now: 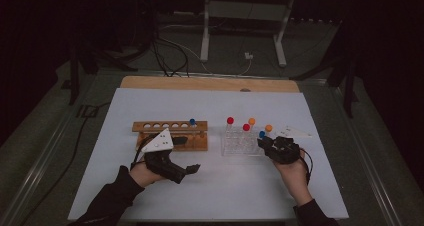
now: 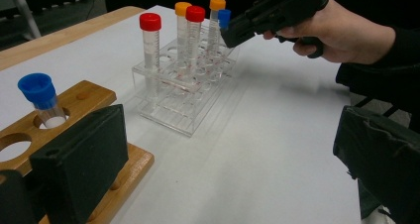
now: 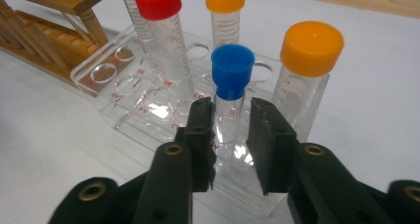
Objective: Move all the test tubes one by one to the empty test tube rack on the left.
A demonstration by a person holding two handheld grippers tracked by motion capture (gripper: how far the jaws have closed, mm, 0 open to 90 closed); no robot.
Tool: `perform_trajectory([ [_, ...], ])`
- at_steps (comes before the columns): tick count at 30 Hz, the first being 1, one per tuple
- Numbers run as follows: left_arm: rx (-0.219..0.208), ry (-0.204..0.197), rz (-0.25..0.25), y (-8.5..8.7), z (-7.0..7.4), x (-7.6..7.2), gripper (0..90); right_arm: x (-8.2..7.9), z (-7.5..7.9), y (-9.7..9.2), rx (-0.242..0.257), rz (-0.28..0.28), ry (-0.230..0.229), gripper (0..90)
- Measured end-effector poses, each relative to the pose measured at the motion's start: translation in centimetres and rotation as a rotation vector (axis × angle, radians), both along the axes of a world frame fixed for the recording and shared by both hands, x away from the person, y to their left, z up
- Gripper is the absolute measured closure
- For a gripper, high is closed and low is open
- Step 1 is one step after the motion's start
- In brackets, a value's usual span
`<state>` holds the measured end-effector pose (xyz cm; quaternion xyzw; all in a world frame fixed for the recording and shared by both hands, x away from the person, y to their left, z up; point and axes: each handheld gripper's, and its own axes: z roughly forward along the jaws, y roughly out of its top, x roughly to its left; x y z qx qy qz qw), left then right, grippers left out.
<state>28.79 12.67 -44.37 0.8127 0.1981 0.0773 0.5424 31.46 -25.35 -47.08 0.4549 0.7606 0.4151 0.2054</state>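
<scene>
A clear plastic rack (image 1: 235,147) (image 3: 106,73) holds several capped tubes, red (image 3: 157,1) and orange (image 3: 311,41). My right gripper (image 1: 261,142) (image 3: 230,110) is shut on the blue-capped tube (image 3: 232,68) standing at the rack's near right corner, pads just below the cap. It also shows in the left gripper view, right gripper (image 2: 230,33) at the blue cap. A wooden rack (image 1: 170,127) (image 2: 89,97) carries one blue-capped tube (image 1: 192,122) (image 2: 42,97) at its right end. My left gripper (image 1: 189,155) (image 2: 228,135) stands open beside the wooden rack, nothing between its jaws.
Both racks stand on a white mat (image 1: 210,196) over a wooden table (image 1: 210,83). A flat white piece (image 1: 296,132) lies right of the clear rack. Behind the table, a white stand (image 1: 245,21) and cables (image 1: 170,56) are on the floor.
</scene>
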Motion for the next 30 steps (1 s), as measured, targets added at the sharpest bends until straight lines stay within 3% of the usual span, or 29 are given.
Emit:
perform_trajectory([
  [12,0.002,0.004,0.002,0.1,-0.1,0.1,1.4,0.0,0.2,0.2,-0.012,0.011,-0.021,77.2],
  [22,-0.009,0.001,-0.005,0.3,0.2,0.1,1.4,-1.4,3.4,0.3,-0.029,0.016,-0.148,77.3],
  [30,-0.009,-0.006,-0.008,0.2,0.6,0.0,1.4,-2.7,5.2,1.2,-0.044,0.043,-0.221,77.3],
])
